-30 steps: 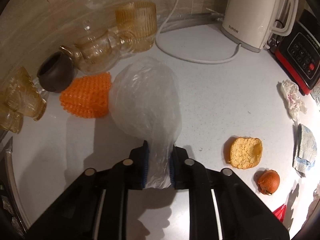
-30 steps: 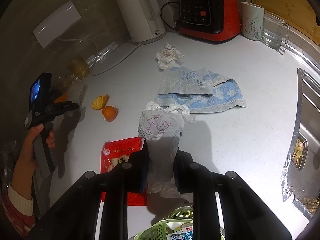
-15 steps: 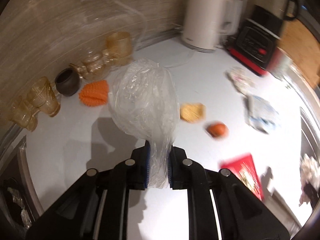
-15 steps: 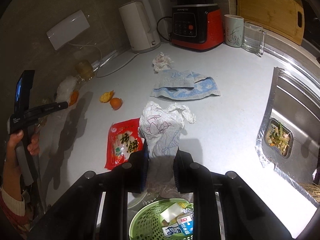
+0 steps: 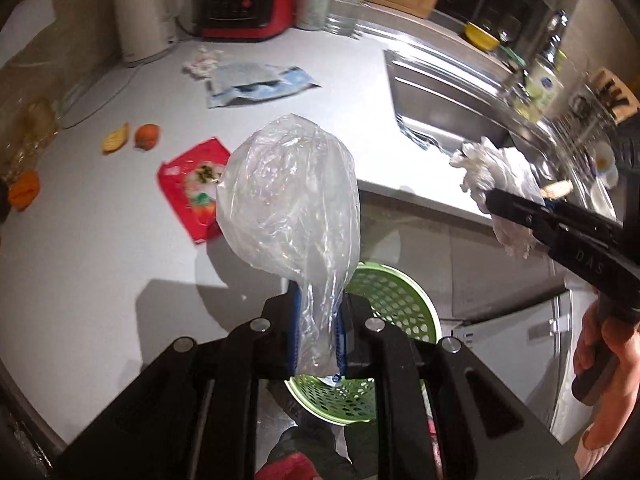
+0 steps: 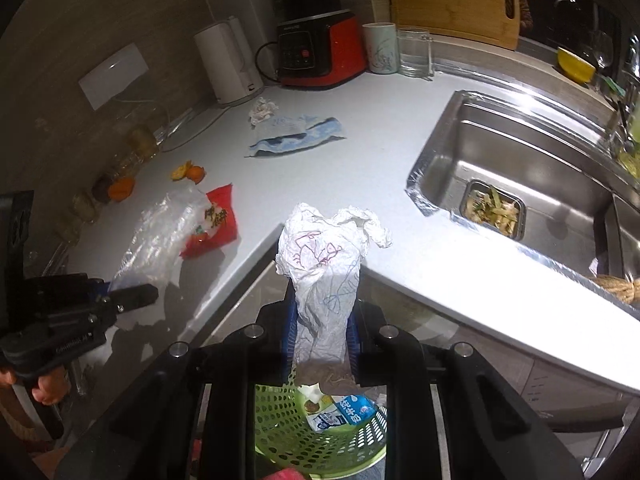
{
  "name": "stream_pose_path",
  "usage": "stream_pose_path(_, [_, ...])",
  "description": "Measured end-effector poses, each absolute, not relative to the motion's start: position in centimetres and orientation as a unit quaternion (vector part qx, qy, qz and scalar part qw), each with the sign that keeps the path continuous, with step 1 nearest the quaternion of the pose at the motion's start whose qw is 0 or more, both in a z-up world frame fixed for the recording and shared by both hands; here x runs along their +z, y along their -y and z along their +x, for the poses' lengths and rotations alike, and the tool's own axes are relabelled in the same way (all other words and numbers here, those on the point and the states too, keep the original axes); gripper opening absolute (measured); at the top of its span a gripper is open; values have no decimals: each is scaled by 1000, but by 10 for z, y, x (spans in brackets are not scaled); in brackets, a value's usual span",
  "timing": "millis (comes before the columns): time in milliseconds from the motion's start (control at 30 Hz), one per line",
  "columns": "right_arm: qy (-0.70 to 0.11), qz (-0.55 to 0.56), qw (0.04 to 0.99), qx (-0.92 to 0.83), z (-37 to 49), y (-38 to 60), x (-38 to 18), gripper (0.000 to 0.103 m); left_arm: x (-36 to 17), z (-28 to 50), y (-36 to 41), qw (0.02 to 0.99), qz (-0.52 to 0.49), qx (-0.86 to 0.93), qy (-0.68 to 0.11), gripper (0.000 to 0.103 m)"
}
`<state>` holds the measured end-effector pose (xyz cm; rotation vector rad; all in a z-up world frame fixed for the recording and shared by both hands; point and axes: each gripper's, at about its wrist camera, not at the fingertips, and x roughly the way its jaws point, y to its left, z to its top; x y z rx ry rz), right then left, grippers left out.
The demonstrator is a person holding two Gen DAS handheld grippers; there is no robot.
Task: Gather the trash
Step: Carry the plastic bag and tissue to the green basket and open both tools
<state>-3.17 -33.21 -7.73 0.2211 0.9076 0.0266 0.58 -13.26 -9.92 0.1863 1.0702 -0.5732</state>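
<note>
Left gripper [image 5: 317, 330] clamps clear plastic bag [image 5: 289, 200], right gripper [image 6: 320, 334] crumpled white tissue [image 6: 324, 264]; green perforated basket [image 6: 280, 428] directly below both.

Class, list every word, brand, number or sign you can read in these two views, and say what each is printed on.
"DAS": on the black body of the right hand-held gripper.
Red snack packet: large Chinese characters, too blurred to read.
Blue-and-white carton in the green basket: print unreadable.
Red appliance: brand line too small.
</note>
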Motion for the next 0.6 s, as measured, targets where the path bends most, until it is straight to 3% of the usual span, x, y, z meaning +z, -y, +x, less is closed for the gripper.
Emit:
stream_pose_path(500, [-459,162,872,-51,-95,370,-112,23,-211,-41,206,712,195,-320,-594,15])
stream_pose_path(567, [-462,165,870,-51,-97,369,-116,23,-214,-40,206,708,196,-318,-599,24])
stream_pose_path(600, [-463,166,869,-51,-98,368,-117,23,-215,-40,206,709,196,-317,-599,36])
